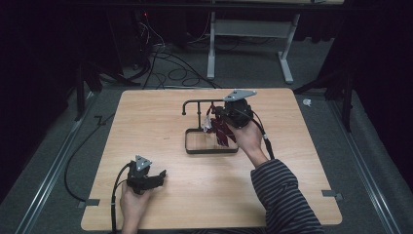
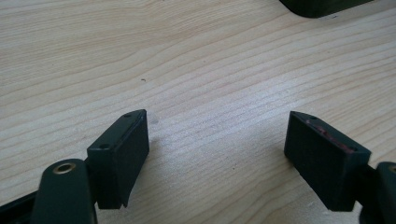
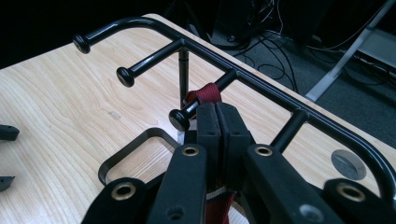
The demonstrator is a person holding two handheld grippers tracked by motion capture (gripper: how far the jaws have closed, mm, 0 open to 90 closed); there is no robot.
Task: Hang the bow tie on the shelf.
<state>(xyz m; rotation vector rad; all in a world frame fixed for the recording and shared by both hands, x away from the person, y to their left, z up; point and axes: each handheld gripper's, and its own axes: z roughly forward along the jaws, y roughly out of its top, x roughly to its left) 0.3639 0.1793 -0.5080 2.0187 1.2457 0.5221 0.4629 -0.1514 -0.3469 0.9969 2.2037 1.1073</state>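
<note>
One strip of dark red fabric, apparently a strap or ribbon with a pale tag near it, was pinched between the closed jaws of the right gripper and lay looped over a knobbed peg of the black metal rack. In the high view the fabric hung from the rack's top bar down toward the rectangular base frame, which sat near the middle of the wooden worktop. The step in hand looked like hanging the strap on the peg: the loop seemed already around it, though whether it was fully seated behind the knob could not be told. The next move would likely call for settling the loop further back along the peg, then parting the jaws and drawing straight off so the fabric did not catch and slide over the knob. The right hand reached forward and to the left from a striped sleeve, wrist raised, holding its gripper level with the pegs and pointed along them. Well apart, near the worktop's front left, the left hand held the left gripper low, tilted down at bare wood; in its own view the jaws stood wide open with nothing between them, and a corner of the rack's base showed at the top edge.
</note>
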